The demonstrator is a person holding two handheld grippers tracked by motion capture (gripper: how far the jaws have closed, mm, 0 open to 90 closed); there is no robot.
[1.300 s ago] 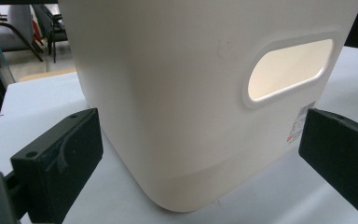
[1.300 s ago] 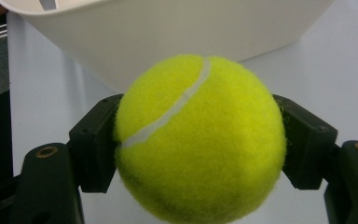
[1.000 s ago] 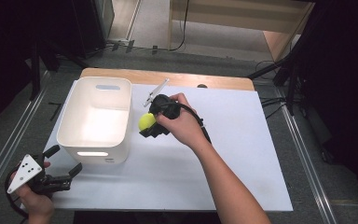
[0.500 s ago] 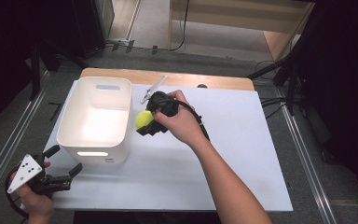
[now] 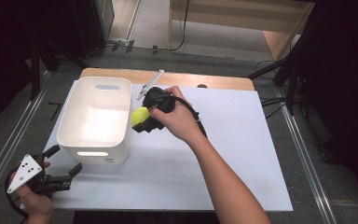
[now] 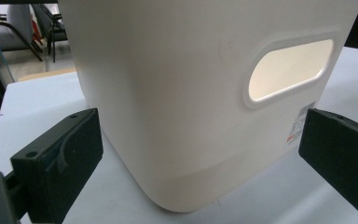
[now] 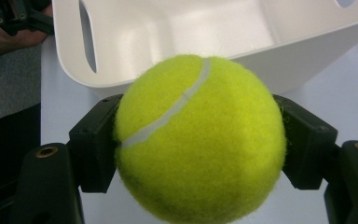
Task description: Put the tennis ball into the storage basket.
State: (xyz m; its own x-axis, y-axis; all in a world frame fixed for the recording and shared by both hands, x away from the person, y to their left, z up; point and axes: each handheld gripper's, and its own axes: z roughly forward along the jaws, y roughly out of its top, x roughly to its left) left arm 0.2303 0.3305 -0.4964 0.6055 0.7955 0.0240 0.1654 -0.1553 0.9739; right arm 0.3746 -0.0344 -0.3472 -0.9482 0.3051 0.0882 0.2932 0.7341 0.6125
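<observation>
Fuzzy yellow-green tennis ball (image 7: pixel 198 140), clamped between the two black jaws of the right gripper (image 5: pixel 145 117), now just beside the right rim of the white rectangular plastic bin (image 5: pixel 94 122), nearer that rim than a second ago. Left gripper (image 5: pixel 58 173) idle at seven o'clock off the bin's near corner, jaws spread wide, holding nothing. Probably the last stretch of the carry: ball not yet over the opening, bin seemingly empty, release still ahead.

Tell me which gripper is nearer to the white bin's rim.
Right. The right gripper, holding the tennis ball, is beside the white bin rim. The left gripper is low, off the bin's near corner.
</observation>
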